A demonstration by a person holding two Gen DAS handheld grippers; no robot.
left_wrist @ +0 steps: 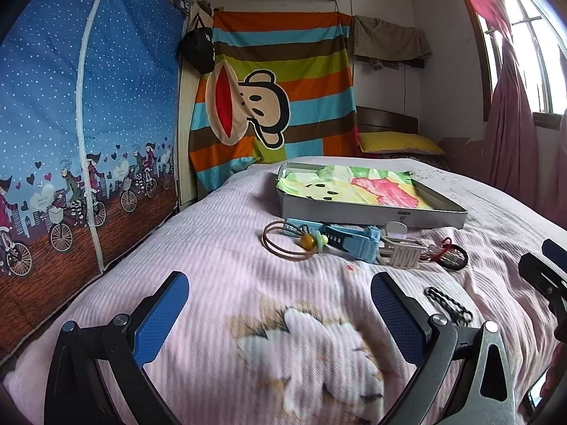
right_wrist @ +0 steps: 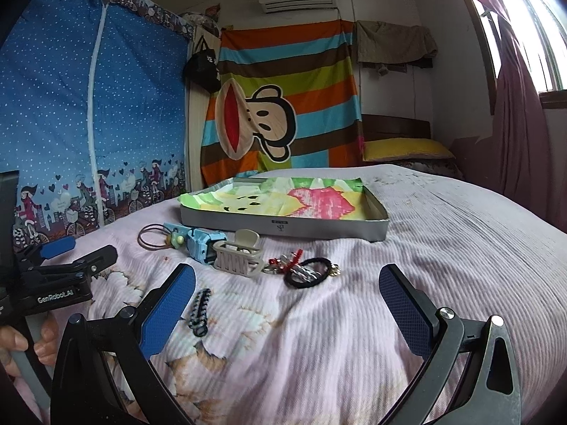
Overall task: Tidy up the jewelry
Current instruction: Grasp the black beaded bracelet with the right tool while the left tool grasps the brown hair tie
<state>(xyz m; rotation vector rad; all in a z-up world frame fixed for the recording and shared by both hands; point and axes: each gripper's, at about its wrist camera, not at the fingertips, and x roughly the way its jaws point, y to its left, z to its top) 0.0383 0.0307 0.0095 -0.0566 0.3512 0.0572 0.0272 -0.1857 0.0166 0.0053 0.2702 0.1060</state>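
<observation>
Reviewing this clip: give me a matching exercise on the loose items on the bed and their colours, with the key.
Things:
1. hair claw clip
2. watch
3. hair tie with a gold charm
4. thin double hoops

Colours:
A. black
B. light blue
C. brown
D. beige

Pairs: 1-D, 2-B, 3-A, 4-C.

All four lie on the pink bedspread in front of the tray, not in it. Both the left gripper and the right gripper are open and hold nothing.
</observation>
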